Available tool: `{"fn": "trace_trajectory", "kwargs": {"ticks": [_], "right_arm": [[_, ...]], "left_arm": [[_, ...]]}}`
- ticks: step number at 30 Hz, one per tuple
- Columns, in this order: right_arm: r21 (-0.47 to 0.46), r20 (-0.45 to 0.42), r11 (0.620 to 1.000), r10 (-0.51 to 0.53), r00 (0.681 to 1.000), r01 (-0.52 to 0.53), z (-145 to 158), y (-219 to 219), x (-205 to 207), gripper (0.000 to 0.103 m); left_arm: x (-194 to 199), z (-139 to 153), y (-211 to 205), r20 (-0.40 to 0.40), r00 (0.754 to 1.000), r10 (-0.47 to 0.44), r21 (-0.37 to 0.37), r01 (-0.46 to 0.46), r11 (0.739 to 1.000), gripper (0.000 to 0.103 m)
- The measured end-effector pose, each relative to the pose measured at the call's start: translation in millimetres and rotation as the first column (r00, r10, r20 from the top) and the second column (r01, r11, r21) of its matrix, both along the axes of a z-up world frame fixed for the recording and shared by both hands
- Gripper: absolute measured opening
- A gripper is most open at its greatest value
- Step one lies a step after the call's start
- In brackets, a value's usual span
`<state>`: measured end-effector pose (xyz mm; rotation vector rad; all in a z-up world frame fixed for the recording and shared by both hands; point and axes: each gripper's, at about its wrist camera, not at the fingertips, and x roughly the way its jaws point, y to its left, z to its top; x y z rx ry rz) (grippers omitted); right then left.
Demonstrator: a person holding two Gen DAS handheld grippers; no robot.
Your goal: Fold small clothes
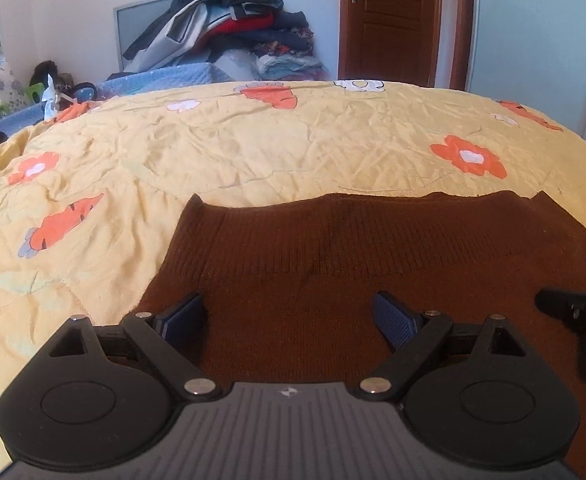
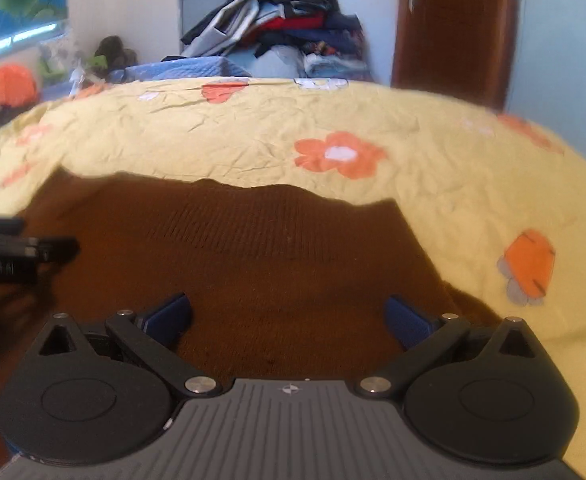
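Sweater [image 1: 373, 280] first: the brown knit lies flat on the yellow flowered quilt [image 1: 253, 152] of the bed, toward the quilt's near edge, its ribbed band turned away from me and running roughly level with the far edge. I judge that I am between folds, with nothing in either grip and the next fold yet to start. My left gripper [image 1: 289, 316] hangs over the sweater's left part, near its left border, pads spread wide with only bare knit showing between them. My right gripper [image 2: 289, 316] hangs over the right part, close to where the knit's right border meets the quilt, its blue pads [image 2: 407, 320] likewise wide apart and pinching nothing. Both tools point forward and downward at the cloth, side by side, each just visible at the rim of the other's view. The next move, as I see it, calls for lowering each pair of fingers onto a border of the knit, pinching a single layer cleanly, and carrying it over without dragging the quilt along.
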<state>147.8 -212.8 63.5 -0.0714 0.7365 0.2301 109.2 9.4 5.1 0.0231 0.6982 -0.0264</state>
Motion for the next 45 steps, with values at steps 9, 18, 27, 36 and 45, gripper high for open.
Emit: {"fn": "trace_trajectory", "kwargs": {"ticks": [9, 18, 27, 36, 45], "right_arm": [[-0.001, 0.011, 1.000, -0.004, 1.000, 0.004, 0, 1, -2, 0.103], [0.015, 0.013, 1.000, -0.006, 1.000, 0.006, -1, -1, -3, 0.103], [0.026, 0.017, 1.000, -0.009, 1.000, 0.008, 0, -3, -5, 0.103], [0.029, 0.018, 1.000, -0.009, 1.000, 0.009, 1, -4, -5, 0.103], [0.031, 0.021, 0.999, -0.012, 1.000, 0.012, 1, -3, -7, 0.103]], "left_arm": [[2, 0, 3, -0.003, 1.000, -0.019, -0.028, 0.019, 0.999, 0.098], [0, 1, 3, -0.002, 1.000, -0.014, -0.026, 0.014, 1.000, 0.098], [-143, 32, 59, 0.083, 0.975, 0.206, -0.332, -0.167, 0.928, 0.099], [-187, 4, 116, -0.117, 0.946, 0.301, -0.663, -0.300, 0.686, 0.098], [-163, -16, 130, -0.300, 0.906, 0.298, -0.800, -0.410, 0.439, 0.043]]}}
